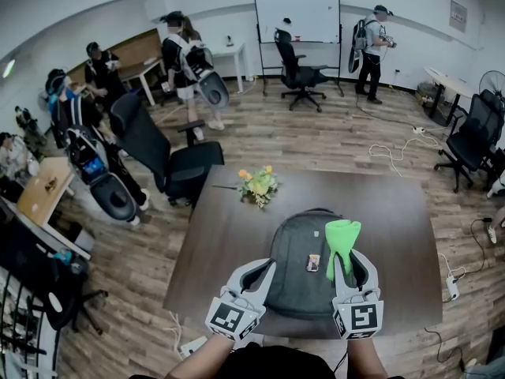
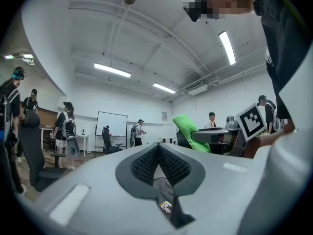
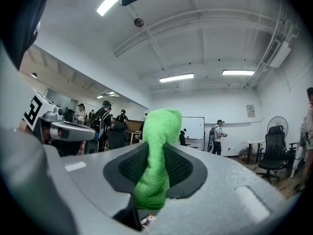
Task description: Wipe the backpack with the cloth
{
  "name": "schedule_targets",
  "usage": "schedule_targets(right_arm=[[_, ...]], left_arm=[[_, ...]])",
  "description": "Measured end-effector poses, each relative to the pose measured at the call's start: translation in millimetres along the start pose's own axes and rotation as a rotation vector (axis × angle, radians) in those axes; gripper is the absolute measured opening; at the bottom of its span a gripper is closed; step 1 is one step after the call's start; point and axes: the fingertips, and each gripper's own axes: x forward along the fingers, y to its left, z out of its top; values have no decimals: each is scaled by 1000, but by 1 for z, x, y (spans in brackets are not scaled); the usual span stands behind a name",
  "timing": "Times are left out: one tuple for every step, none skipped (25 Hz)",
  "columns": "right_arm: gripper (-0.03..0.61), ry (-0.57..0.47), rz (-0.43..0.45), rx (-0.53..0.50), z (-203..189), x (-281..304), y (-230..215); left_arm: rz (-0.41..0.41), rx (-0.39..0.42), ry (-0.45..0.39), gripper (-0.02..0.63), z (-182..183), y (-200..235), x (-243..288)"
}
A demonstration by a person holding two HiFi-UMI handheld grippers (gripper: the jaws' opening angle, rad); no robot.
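Slippage is the likeliest trouble: the right tongs (image 1: pixel 349 263) pinch the green cloth (image 1: pixel 342 242) by a narrow fold only, most of it standing loose above the jaws, so a dragging stroke could pull it free. The cloth sits over the 2 o'clock part of the grey backpack (image 1: pixel 304 283), which lies flat at the middle of the table (image 1: pixel 221 243), and seems not yet pressed to the fabric. The left tongs (image 1: pixel 264 271) are closed on nothing at the bag's 9 o'clock side. Whether they touch it I cannot tell, and an unpinned bag may slide under the wipe. A small tag (image 1: pixel 313 263) on the front could snag. Flowers (image 1: pixel 259 185) lie near, at the bag's 11 o'clock, in the path of a long push.
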Motion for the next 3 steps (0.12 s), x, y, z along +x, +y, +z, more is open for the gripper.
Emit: schedule_targets(right_arm=[[100, 0, 0, 0, -1, 0, 0], [100, 0, 1, 0, -2, 0, 1], [100, 0, 1, -1, -3, 1, 1]], left_arm=[[1, 0, 2, 17, -1, 0, -1], [1, 0, 4, 17, -3, 0, -1], [2, -1, 7, 17, -4, 0, -2]])
